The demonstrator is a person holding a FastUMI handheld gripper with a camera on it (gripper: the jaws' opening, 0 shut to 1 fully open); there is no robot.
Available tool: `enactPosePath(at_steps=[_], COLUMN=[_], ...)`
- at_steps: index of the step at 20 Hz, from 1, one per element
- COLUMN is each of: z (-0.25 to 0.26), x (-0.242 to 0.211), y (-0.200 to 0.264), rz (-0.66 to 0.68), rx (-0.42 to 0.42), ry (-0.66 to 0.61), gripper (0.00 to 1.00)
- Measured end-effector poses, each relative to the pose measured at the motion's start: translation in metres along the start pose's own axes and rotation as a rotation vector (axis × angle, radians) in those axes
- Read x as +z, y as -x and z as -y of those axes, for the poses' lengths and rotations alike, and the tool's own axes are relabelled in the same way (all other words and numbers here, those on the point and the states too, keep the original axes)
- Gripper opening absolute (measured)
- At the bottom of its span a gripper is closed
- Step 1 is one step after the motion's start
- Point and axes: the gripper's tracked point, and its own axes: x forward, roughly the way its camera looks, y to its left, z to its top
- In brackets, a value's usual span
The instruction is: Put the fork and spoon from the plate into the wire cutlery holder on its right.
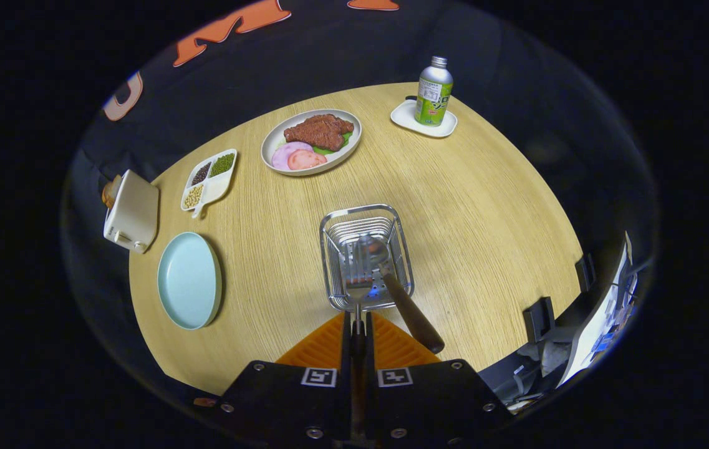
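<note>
Steel fork (358,284) hangs tines-down over the wire cutlery holder (337,226), pinched in the gripper (358,330); spoon (391,274) already leans inside, mid-table, plate (189,280) emptied near the table's edge.

Hand-held gripper (358,330): orange fingers pressed together on the slim metal fork handle (358,312); the handle's lower length is hidden between them. Fork tines (357,269) overlap the steel spoon bowl (374,249) inside the wire cutlery holder (366,257); tine count unclear. Printed label on the green-and-silver bottle (434,92), upper right, too small to read.
</note>
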Motion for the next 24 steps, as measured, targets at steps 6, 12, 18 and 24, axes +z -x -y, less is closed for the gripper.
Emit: enactPosePath(at_steps=[6,12,18,24], z=[-0.013,-0.037,-0.052,-0.060], x=[0.065,0.150,0.174,0.175], y=[0.035,0.126,0.199,0.215], rz=[0.275,0.776,1.064,1.138], rx=[0.097,0.150,0.150,0.136], ry=[-0.002,0.070,0.120,0.155], gripper=[0.17,0.60,0.83,0.85])
